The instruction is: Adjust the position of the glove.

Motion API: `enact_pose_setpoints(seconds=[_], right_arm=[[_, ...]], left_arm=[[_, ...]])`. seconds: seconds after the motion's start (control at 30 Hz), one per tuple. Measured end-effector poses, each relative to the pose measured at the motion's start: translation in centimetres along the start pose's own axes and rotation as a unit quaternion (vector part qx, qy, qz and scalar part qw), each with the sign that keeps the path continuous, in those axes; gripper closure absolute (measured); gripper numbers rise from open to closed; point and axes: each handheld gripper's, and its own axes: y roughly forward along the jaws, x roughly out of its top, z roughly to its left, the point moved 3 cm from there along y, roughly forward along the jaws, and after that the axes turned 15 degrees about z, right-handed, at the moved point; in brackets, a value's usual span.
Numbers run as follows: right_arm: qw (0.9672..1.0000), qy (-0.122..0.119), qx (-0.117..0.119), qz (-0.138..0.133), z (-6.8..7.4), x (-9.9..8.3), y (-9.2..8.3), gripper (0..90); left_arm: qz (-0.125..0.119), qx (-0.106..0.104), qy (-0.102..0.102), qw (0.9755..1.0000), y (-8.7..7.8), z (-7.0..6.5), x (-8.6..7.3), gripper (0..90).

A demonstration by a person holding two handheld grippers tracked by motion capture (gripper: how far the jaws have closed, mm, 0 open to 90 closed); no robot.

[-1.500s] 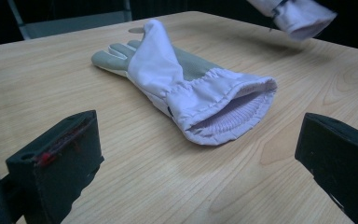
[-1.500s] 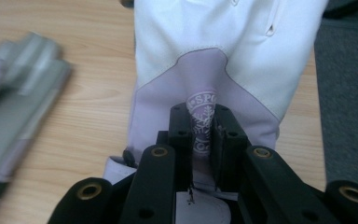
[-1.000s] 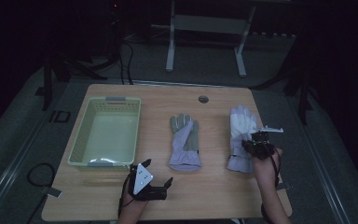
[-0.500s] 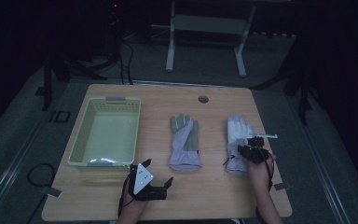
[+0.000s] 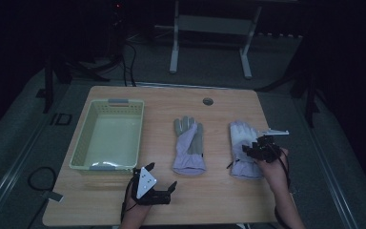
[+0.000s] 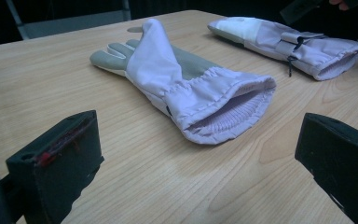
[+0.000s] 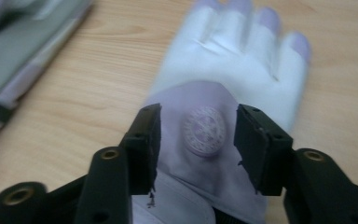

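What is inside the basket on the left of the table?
The basket looks empty: its pale floor shows bare in the high view. The strip just behind its near wall is hidden, so something small and flat there cannot be ruled out.

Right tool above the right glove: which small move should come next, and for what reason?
Probably lower the right tool a little and close it on the right glove. Its jaws stand open on either side of the round emblem on the back of the glove, so it looks lined up to pinch the fabric there. The left tool rests open near the table's front edge.
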Motion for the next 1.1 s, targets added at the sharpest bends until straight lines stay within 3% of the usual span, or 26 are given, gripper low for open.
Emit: enact_pose_setpoints(seconds=[0.1,0.27,0.47,0.63,0.77,0.87,1.0,1.1], right_arm=[[0.9993,-0.038,0.001,0.003,-0.6,0.1,-0.3,44.8],[0.9977,-0.066,0.007,0.016,-1.9,0.0,-0.7,45.6],[0.9987,-0.04,0.026,0.017,-2.8,0.2,-0.2,47.9],[0.9986,-0.036,0.03,0.025,-2.2,-0.1,1.1,51.6],[0.998,-0.034,0.026,0.047,-2.1,-0.5,2.5,53.2],[0.998,-0.036,0.03,0.041,-2.2,-1.0,3.1,54.7],[0.9976,-0.054,0.025,0.035,-1.7,-1.2,3.2,65.0],[0.9982,-0.042,0.026,0.035,-1.6,-1.2,3.2,70.3]], left_arm=[[0.0,0.0,0.0,1.0,0.0,0.0,0.0,0.2],[-0.001,-0.001,0.0,1.0,0.0,0.0,0.0,0.2],[0.0,0.0,-0.001,1.0,0.0,0.0,0.0,0.3],[0.0,-0.001,-0.002,1.0,0.0,0.0,0.0,0.2],[0.0,-0.001,-0.001,1.0,0.0,0.0,0.0,0.2],[0.0,-0.001,0.0,1.0,0.0,0.0,0.0,0.2],[0.0,0.0,0.0,1.0,0.0,0.0,0.0,0.2],[-0.001,0.0,-0.001,1.0,0.0,0.0,0.0,0.2]])
